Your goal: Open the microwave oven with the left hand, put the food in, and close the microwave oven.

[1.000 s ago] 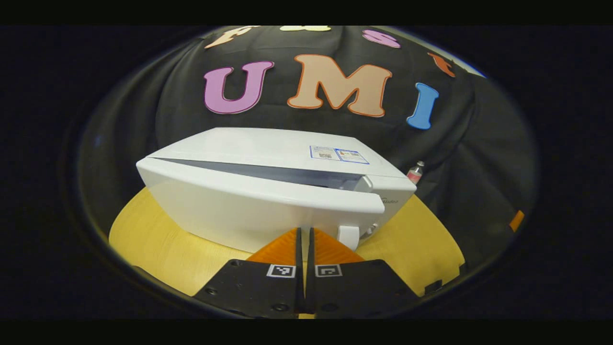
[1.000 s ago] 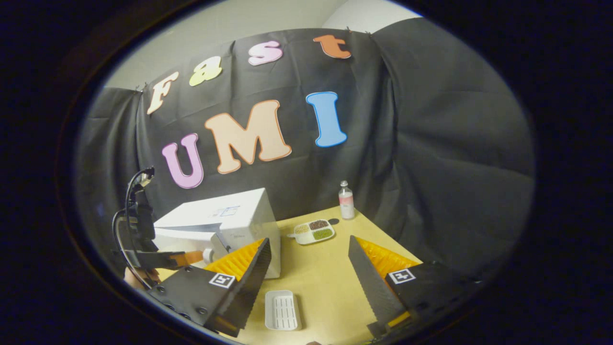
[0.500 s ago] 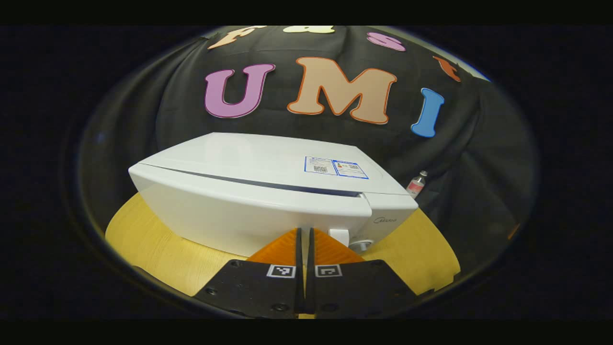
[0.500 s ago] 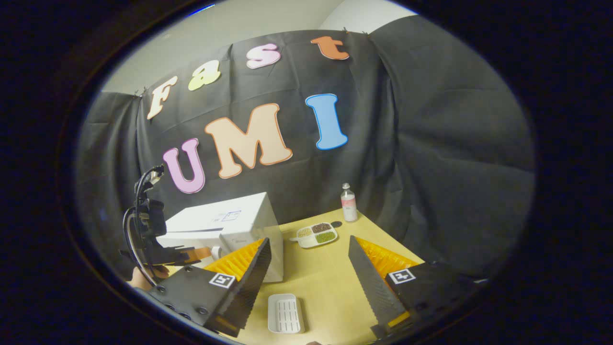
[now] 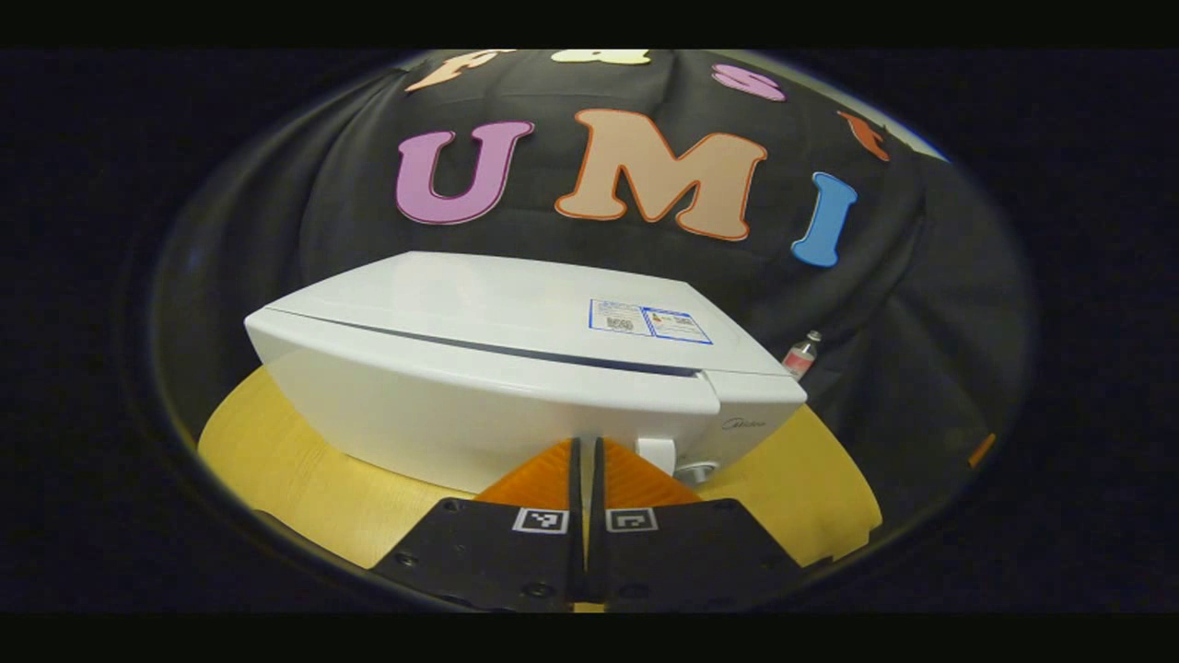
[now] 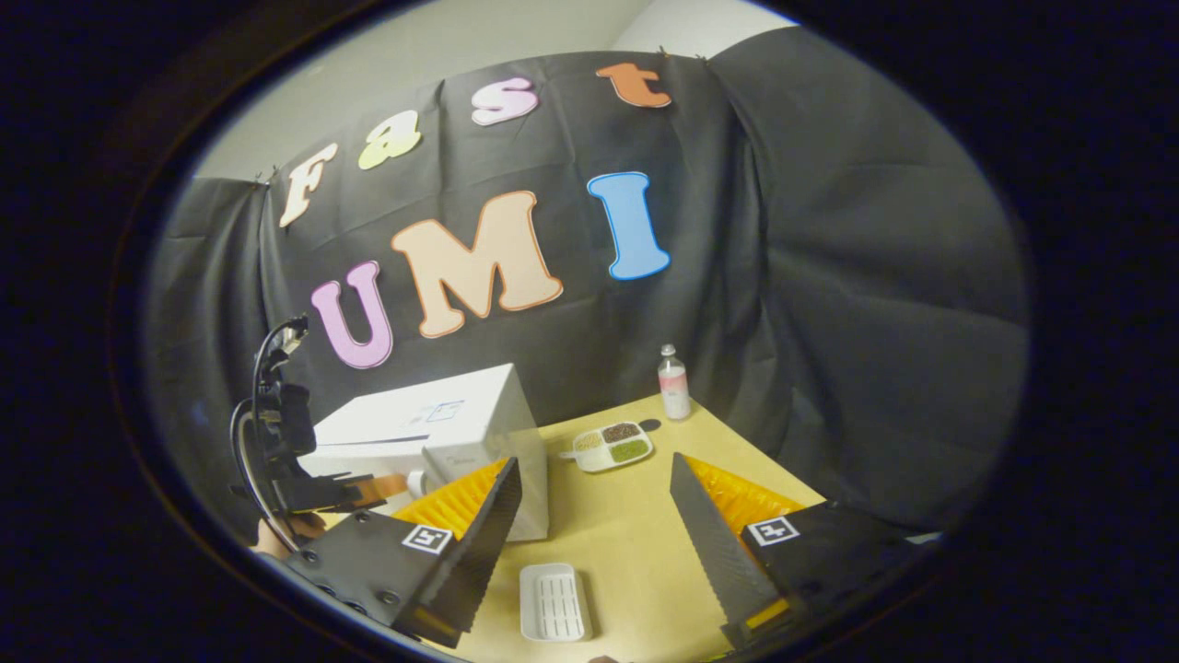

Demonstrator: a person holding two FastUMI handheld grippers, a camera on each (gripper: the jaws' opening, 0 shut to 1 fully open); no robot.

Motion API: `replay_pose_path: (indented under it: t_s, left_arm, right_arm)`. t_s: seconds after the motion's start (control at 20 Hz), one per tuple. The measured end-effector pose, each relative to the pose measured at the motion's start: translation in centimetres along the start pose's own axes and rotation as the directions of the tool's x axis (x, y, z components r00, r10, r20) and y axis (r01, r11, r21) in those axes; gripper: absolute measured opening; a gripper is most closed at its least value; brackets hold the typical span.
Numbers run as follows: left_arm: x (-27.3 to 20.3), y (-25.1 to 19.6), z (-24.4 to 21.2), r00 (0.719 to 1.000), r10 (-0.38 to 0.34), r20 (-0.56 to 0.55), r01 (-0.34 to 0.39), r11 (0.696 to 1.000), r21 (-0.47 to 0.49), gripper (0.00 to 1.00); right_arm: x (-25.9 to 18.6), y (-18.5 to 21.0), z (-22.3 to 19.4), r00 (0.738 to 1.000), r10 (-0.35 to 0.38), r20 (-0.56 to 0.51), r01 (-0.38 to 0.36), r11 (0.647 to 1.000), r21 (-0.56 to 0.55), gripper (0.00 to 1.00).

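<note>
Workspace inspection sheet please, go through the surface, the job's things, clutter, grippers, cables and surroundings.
Surface: yellow wooden table, bare in the middle.
Job's things: white microwave oven at the table's left; door looks nearly or fully shut, only a thin dark seam along its top edge. Divided food tray sits on the table right of the oven.
Clutter: empty white ribbed tray near the front edge; small bottle at the back.
Grippers: left gripper shut, tips against the oven door; right gripper open, empty, above the table.
Cables: black cable looping behind the left gripper.
Surroundings: black cloth wall.
</note>
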State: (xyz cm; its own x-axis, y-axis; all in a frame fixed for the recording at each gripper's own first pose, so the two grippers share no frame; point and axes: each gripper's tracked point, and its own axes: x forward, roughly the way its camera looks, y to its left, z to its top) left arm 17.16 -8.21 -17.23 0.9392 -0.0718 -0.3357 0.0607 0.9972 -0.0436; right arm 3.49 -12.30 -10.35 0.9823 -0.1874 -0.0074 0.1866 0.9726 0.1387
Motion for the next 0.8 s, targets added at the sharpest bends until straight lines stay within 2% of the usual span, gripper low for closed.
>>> replay_pose_path:
  t_s: [0.2,0.35,0.55,0.8]
  left_arm:
    - [0.05,0.01,0.08,1.0,0.005,0.008,-0.005,1.0,-0.011,0.03]
    - [0.06,0.02,0.02,1.0,0.012,0.005,-0.012,1.0,0.009,0.0]
    - [0.17,0.03,0.17,1.0,0.008,0.009,-0.008,1.0,0.005,0.03]
    - [0.39,0.26,0.07,0.999,0.031,0.011,-0.031,1.0,0.007,0.01]
  right_arm:
    - [0.25,-0.11,-0.43,1.0,-0.004,-0.02,0.004,1.0,0.013,0.92]
    - [0.43,-0.43,-0.33,1.0,-0.014,-0.015,0.015,1.0,0.02,0.91]
    - [0.56,-0.72,-0.33,1.0,-0.019,-0.017,0.02,1.0,0.025,0.92]
    - [0.61,-0.43,-0.38,1.0,-0.01,-0.018,0.01,1.0,0.016,0.92]
